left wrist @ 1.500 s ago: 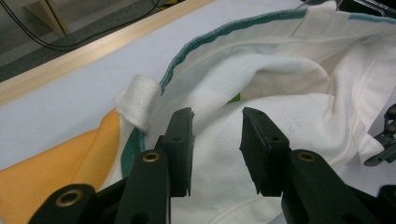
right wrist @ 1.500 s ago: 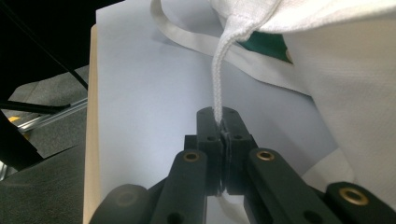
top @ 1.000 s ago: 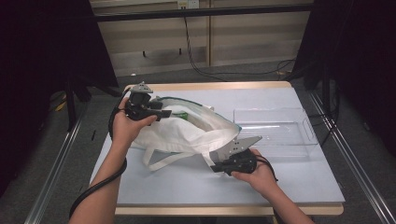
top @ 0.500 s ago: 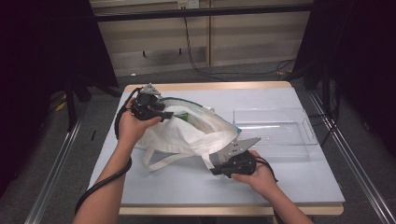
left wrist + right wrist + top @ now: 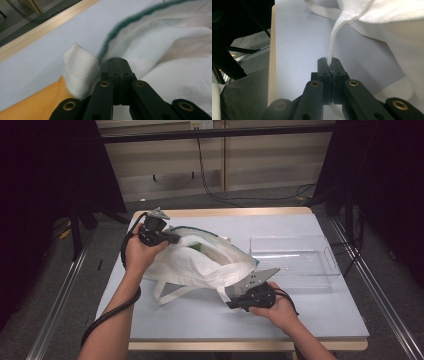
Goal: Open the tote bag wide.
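Bag (image 5: 200,262), white cloth with a green-edged mouth, lies on its side in the middle of the high view, and I have it pinched at two ends. My left gripper (image 5: 167,236), upper left of that frame, has just been closing its jaws, and in the left gripper view they now stand pressed together on the cloth at the green rim (image 5: 112,37), with a fold of white fabric bunched to their left. I judge that grip is there to hold up the top lip of the mouth.

My right gripper (image 5: 235,301), lower centre of the high view, is clamped on the bag's white edge at the near side of the mouth; in the right gripper view that taut white edge (image 5: 333,42) runs straight down into the closed jaws. Holding the two sides apart this way keeps the mouth gaping, so the greenish thing inside (image 5: 199,248) can be reached; what it is I cannot tell.

Outward to the right, a clear plastic tray (image 5: 290,260) sits well apart from the bag on the pale table (image 5: 165,320), probably the place for the contents.
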Motion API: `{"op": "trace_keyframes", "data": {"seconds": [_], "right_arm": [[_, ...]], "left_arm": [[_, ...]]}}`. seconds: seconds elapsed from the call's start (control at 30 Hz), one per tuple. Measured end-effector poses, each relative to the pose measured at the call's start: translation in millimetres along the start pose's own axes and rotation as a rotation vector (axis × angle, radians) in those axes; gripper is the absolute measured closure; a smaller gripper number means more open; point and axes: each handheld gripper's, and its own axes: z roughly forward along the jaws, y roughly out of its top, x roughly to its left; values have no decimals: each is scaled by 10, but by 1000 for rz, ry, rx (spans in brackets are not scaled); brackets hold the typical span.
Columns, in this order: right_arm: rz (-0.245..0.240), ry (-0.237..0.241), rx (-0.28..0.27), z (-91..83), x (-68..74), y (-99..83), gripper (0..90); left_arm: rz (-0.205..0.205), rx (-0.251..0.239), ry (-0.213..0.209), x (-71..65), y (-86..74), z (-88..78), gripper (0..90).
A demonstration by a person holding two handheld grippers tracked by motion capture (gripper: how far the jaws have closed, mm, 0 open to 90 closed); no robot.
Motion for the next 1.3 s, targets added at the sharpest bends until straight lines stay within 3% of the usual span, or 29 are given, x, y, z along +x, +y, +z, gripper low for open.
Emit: {"op": "trace_keyframes", "data": {"seconds": [0.07, 0.3, 0.33, 0.5, 0.6, 0.67, 0.73, 0.8, 0.97, 1.0, 1.07, 1.13, 1.2, 1.23, 1.3], "right_arm": [[5, 2, -6, -4, -9, -22, 883], [5, 8, -7, -11, -10, -14, 883], [4, 4, -7, -14, -11, -15, 883], [10, 12, -12, -18, -12, -16, 883], [13, 20, -8, -16, -13, -5, 883], [11, 21, -8, -17, -16, 2, 883], [11, 23, -14, -22, -18, 8, 883], [8, 26, -13, -21, -16, 9, 883], [6, 39, 4, -11, -3, 1, 884], [1, 41, 4, -6, -1, -1, 884], [-8, 41, 7, -1, 2, -5, 884], [-4, 41, 7, -6, 1, -6, 884], [-4, 41, 12, -9, 0, -8, 884], [-4, 40, 12, -11, 0, -12, 884], [-1, 41, 18, -14, -3, -31, 884]], "left_arm": [[-19, -14, -17, 18, 2, -14, 900], [13, -44, -39, -16, 32, -7, 900], [-3, -68, -46, -26, 35, 2, 900], [75, -53, -33, -101, 54, 89, 664], [58, -57, -45, -115, 42, 140, 570], [67, -46, -50, -125, 35, 180, 483], [114, -9, -45, -127, 32, 217, 401], [96, -21, -41, -143, 27, 247, 372], [124, 25, -5, -175, 37, 276, 441], [134, 48, -2, -179, 44, 276, 519], [127, 52, 3, -195, 46, 302, 583], [132, 55, -4, -204, 60, 320, 712], [106, 60, -11, -222, 81, 338, 833], [112, 66, -7, -217, 93, 327, 854], [71, 44, -22, -190, 105, 294, 880]]}}
